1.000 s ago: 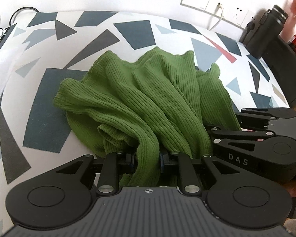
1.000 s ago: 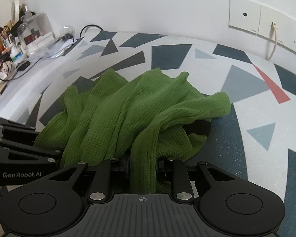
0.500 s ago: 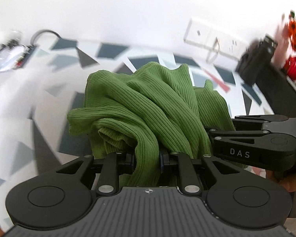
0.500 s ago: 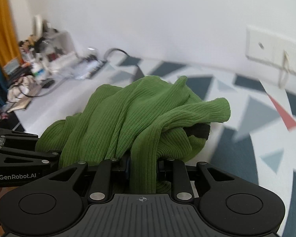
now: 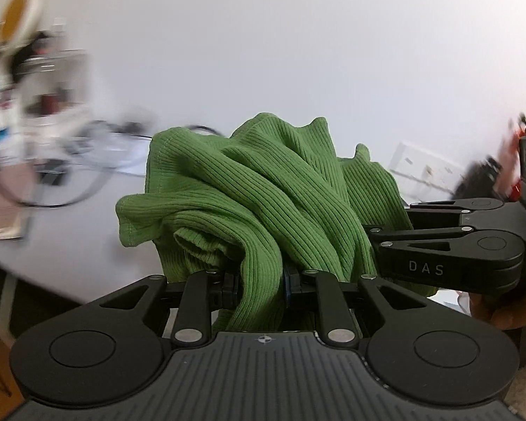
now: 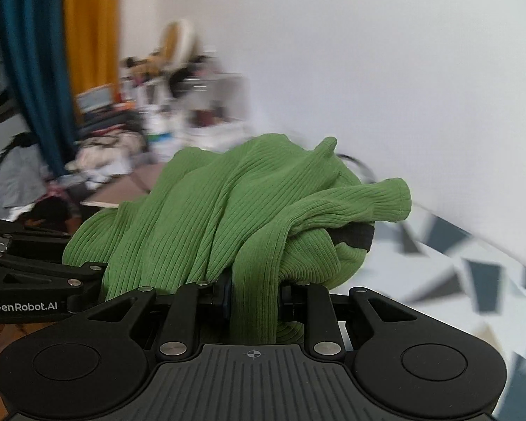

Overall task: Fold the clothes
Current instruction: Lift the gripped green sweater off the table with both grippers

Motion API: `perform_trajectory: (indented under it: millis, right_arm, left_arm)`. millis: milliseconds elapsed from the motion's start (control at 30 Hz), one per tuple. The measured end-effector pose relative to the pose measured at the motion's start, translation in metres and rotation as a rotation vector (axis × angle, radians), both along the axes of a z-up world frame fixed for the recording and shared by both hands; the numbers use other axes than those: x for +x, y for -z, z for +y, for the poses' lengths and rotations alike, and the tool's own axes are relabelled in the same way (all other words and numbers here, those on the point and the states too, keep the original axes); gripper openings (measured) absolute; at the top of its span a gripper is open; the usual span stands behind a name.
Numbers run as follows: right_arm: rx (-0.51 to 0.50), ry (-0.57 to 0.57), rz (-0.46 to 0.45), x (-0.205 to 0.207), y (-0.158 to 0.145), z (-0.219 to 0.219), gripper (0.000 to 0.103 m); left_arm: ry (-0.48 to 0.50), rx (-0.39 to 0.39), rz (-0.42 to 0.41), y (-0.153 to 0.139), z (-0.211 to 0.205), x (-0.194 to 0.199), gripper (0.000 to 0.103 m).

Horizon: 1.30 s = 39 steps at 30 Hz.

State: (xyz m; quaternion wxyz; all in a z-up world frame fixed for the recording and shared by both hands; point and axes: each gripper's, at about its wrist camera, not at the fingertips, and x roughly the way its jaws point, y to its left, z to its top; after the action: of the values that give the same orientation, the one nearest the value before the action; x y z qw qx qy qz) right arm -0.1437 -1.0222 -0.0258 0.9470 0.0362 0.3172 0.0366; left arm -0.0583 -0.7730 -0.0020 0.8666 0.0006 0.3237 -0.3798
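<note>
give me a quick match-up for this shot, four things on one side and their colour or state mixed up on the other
Things:
1. sweater
2. left tongs
3. curtain
4. wall

Colour or state:
a. white
b. ribbed green, bunched up
c. yellow
d. shut on the cloth

Pairs: 1-b, 2-d, 3-c, 4-a

We grip the green ribbed garment (image 5: pixel 263 203) with our left gripper (image 5: pixel 261 287), its jaws clamped on a hanging fold. The cloth bunches up before a white wall (image 5: pixel 298 52). Our right gripper (image 5: pixel 449 249) sits just beside it at right, touching the fabric. Blurred clutter (image 5: pixel 35 105) fills the left.
</note>
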Motion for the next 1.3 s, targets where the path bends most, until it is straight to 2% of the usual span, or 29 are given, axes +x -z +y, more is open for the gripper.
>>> perform_trajectory:
  millis: [167,300,500,600,800,967,1067,1167,1300]
  right_arm:
    - [-0.007,-0.202,0.017,0.053,-0.012,0.111,0.021]
    - [-0.026,-0.386,0.046,0.089,-0.017,0.196,0.021]
    - [0.015,-0.596,0.084,0.126,-0.017,0.299,0.021]
    - [0.027,-0.666,0.102,0.144,-0.012,0.34,0.021]
    - [0.055,-0.747,0.137,0.196,0.002,0.407,0.021]
    - [0.083,-0.792,0.152,0.255,0.015,0.473,0.021]
    - [0.097,-0.809,0.168,0.288,0.017,0.515,0.021]
    - [0.116,-0.835,0.157,0.318,0.017,0.549,0.021]
    - [0.118,-0.876,0.172,0.352,0.017,0.605,0.021]
  left_arm:
    - [-0.191,-0.003,0.012,-0.004,0.107,0.016,0.02]
    - [-0.377,-0.001,0.03,-0.002,0.182,0.012,0.02]
    - [-0.615,0.022,0.051,-0.002,0.266,0.004,0.02]
    - [-0.688,0.032,0.074,-0.002,0.301,0.006,0.02]
    - [-0.755,0.062,0.092,0.005,0.364,0.036,0.02]
    - [-0.789,0.082,0.099,0.012,0.422,0.086,0.02]
    - [-0.807,0.101,0.127,0.01,0.46,0.118,0.02]
    - [-0.807,0.125,0.108,0.003,0.496,0.143,0.02]
    - [-0.855,0.137,0.107,-0.001,0.54,0.163,0.02]
